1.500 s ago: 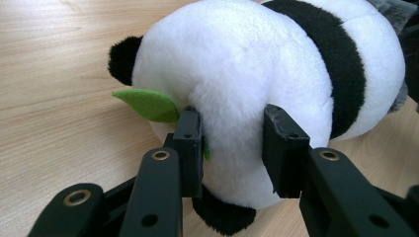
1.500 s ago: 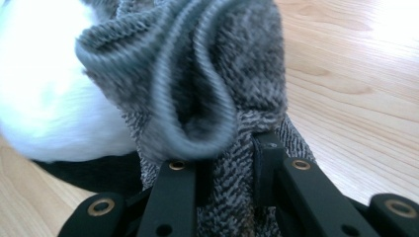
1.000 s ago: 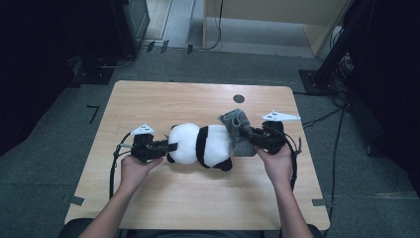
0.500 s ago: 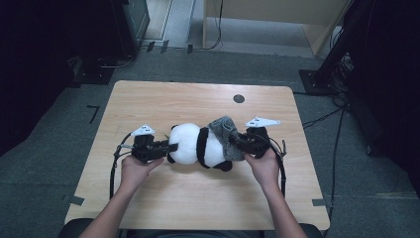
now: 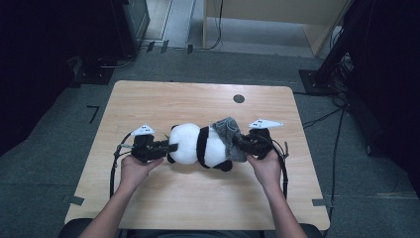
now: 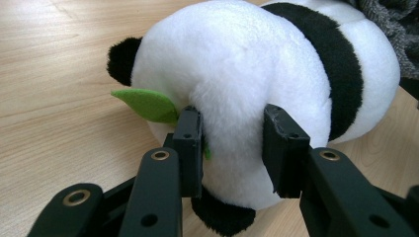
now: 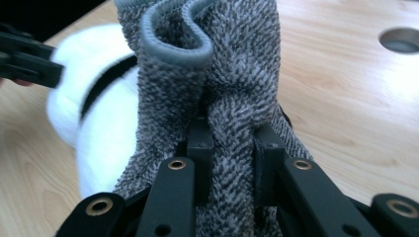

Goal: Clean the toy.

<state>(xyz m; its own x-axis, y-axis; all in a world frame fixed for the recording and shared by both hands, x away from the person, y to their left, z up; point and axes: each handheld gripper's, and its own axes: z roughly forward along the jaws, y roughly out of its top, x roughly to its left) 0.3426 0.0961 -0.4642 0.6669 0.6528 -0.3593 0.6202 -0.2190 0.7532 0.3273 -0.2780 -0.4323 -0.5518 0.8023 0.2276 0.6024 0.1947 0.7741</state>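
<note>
High view: a person is sitting at a pale wooden table (image 5: 148, 99) and working a gripper in each hand on a black-and-white plush panda toy (image 5: 200, 145), which is lying on its side near the middle of the tabletop.

The left gripper (image 5: 166, 147) is pressing against the panda's head end. In the left gripper view its jaws are clamped on a fold of white plush (image 6: 232, 123), just beside a small green felt leaf (image 6: 146, 104) on the panda.

The right gripper (image 5: 238, 143) is at the panda's opposite end. In the right gripper view its jaws are pinched together on a bunched fold of a grey speckled knitted garment with a plain grey hem (image 7: 222, 89). The garment is touching the panda's rear and appears to be going over it.

Judging from this, the step in hand is dressing the panda. To do it well, the left grip is best kept steady as an anchor while the right one is drawing the hem open and along the body, not simply tugging, since the knit is gathered and could snag or slip free.

For room: bare table is lying all around the panda. A round dark hole (image 5: 238, 98) is sitting beyond the panda, well apart from it. The near edge, behind the person's hands, is the closest edge to the panda; the right edge is also fairly near the right gripper.
</note>
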